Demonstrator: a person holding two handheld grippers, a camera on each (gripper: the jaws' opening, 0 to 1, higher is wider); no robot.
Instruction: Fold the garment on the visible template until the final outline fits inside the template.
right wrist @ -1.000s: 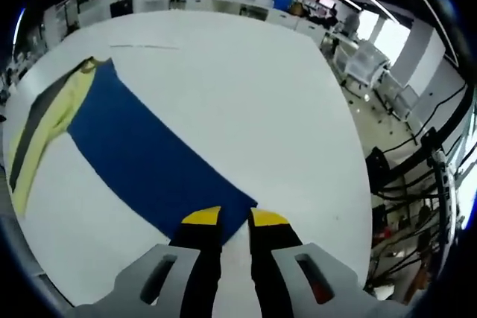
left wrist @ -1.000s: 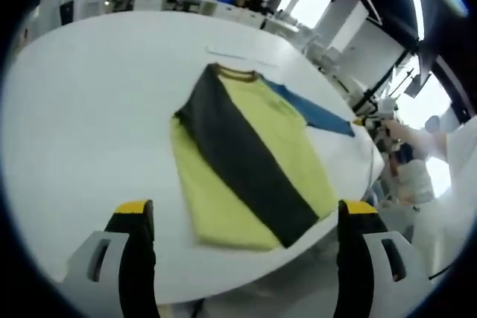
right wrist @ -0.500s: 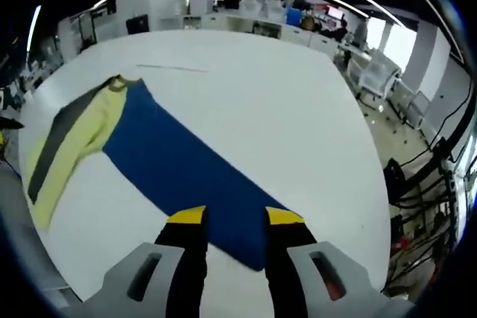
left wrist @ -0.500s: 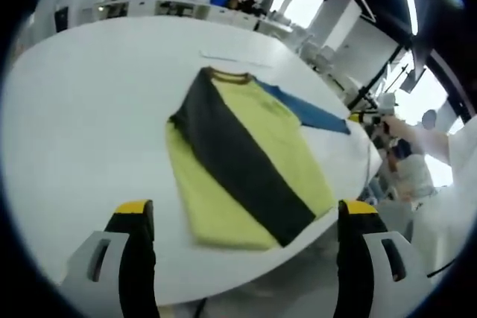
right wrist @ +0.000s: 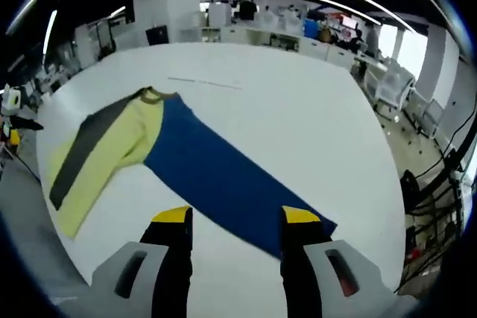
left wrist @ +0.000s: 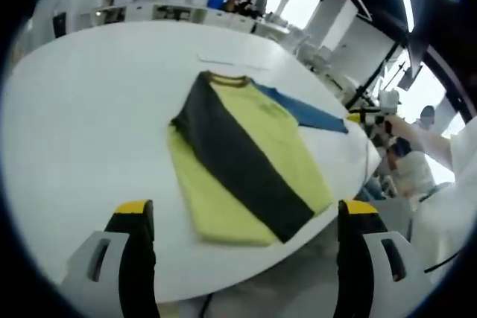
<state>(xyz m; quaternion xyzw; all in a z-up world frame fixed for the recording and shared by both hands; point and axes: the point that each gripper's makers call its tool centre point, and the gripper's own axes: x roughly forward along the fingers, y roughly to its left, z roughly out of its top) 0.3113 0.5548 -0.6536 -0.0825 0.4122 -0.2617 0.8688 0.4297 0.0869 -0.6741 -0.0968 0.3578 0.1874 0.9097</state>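
Note:
A yellow shirt [left wrist: 261,139] lies flat on the white round table [left wrist: 82,124], with a dark grey band [left wrist: 231,154] running diagonally across it and a brown collar at the far end. A long blue part [right wrist: 223,176] stretches away from it to the table's right side. In the right gripper view the yellow and grey part [right wrist: 104,154] lies at the left. My left gripper [left wrist: 247,210] hangs open above the near table edge, short of the shirt. My right gripper [right wrist: 237,217] is open just above the blue part's end, holding nothing, and appears as a yellow tip [left wrist: 364,117] in the left gripper view.
A thin pale line [left wrist: 223,59] is marked on the table beyond the collar. A person's white sleeve [left wrist: 455,161] reaches in at the right. The table edge [left wrist: 246,269] runs close below the shirt. Office desks and chairs [right wrist: 387,80] stand beyond the table.
My right gripper went from shut on the blue part's end to open, letting it go and lifting back. The left gripper stayed open and nearly still.

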